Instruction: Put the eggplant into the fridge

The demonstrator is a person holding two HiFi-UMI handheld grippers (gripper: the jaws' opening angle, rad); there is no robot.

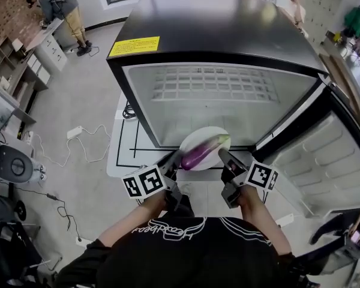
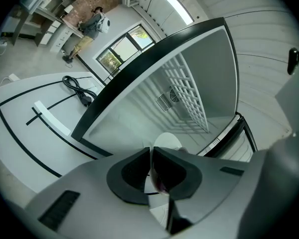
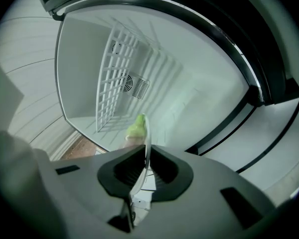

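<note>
- The left gripper [image 1: 174, 159] and right gripper [image 1: 223, 155], jaws nearly together, are each pinching opposite rims of a thin, round white plate [image 1: 196, 137].
- A glossy purple, green-capped eggplant [image 1: 202, 152] is lying on it at centre frame, before the open boxy fridge [image 1: 216, 29].

Black short-sleeved shirt [image 1: 186, 254], white print, lower centre. Left gripper [image 1: 174, 159], right gripper [image 1: 223, 155]: grey bodies, dark jaws, white cubes [image 1: 145, 182] bearing black square markers.

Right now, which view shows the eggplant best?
Head view: the whole eggplant lies on the white plate. The left gripper view shows only a purple sliver at its jaws; the right gripper view only the green stem end.
</note>
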